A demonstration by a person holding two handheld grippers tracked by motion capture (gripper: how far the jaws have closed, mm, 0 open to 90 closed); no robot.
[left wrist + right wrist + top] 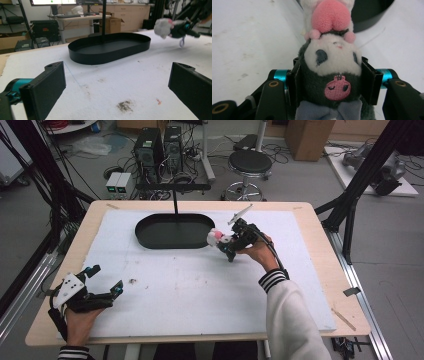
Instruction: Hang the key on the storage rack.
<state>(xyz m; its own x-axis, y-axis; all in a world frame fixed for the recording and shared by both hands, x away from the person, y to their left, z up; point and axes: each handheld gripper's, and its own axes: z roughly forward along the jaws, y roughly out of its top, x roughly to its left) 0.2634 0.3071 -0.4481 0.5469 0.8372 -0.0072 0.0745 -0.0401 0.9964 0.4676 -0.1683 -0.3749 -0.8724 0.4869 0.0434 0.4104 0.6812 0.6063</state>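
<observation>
A plush toy (pixel 332 72) is clamped between the jaws of the right gripper (pixel 227 241), right of centre in the high view, its white and pink end pointed toward the right end of the black oval tray (pixel 175 231) at upper centre. The left gripper (pixel 105 280) is held at the lower left over the white mat (pixel 200 285), its jaws wide apart and empty.

Left gripper (pixel 117 87) hovering low over the white mat (pixel 140 75)

Its jaws stand wide apart; beyond sits a black oval tray (pixel 110 53), a plush toy (pixel 163 27) held farther right.
</observation>
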